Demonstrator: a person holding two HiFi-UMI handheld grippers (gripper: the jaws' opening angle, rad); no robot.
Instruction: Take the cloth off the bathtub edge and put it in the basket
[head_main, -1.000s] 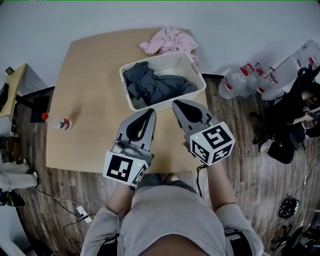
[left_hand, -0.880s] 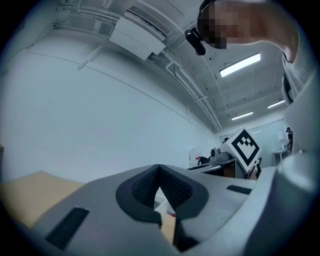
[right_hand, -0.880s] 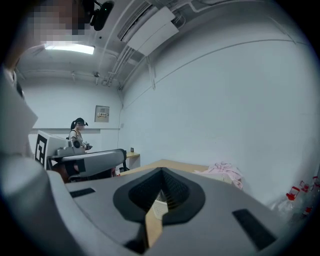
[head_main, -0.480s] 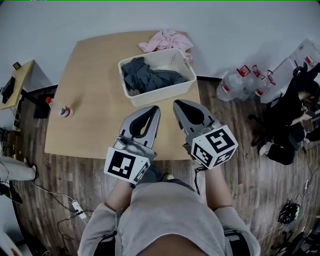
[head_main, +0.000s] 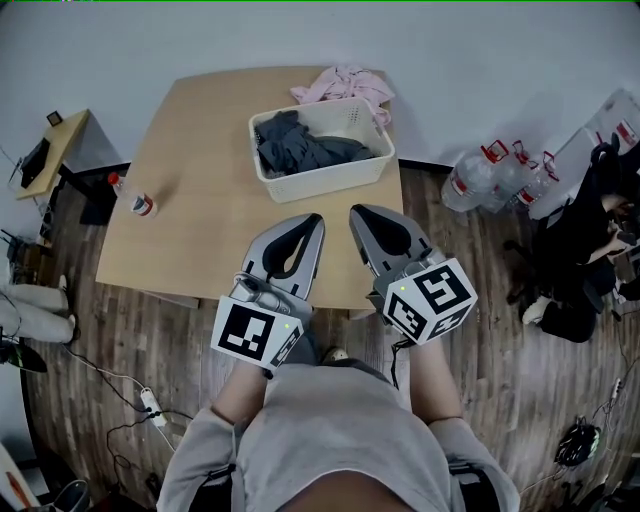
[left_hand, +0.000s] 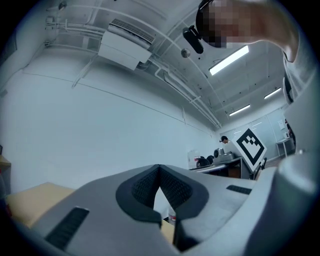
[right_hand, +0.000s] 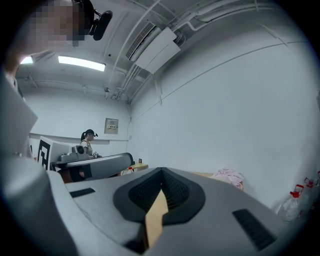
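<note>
The left tool (head_main: 311, 220) is closed, its dark ribbed pads meeting at the tip with nothing between them; the right tool (head_main: 357, 211) is likewise fully closed and empty; each carries a cube with square black-and-white markers at the person's wrist. Both point forward, side by side and close together, over the near edge of the light wooden desk (head_main: 190, 210), well apart from anything they could grasp.

Ahead of them, toward the far side of the desk, stands the cream plastic basket (head_main: 325, 181); a crumpled dark grey cloth (head_main: 300, 150) lies inside it, filling much of its floor. Just behind the basket, at the desk's far edge and against the basket's rim, lies a crumpled pink cloth (head_main: 345, 82). A small clear bottle with a red cap (head_main: 141, 204) lies near the desk's left edge; large clear water jugs (head_main: 482, 180) stand on the wooden floor to the right. No bathtub shows in any view.

Judged from this, one cloth already sits in the basket and no grasp is under way, so either the task is complete or a new pick has not begun. If the pink cloth is next, a tool needs to open, reach over or around the basket, pinch a raised fold, lift it clear of the rim, and release above the grey cloth.
</note>
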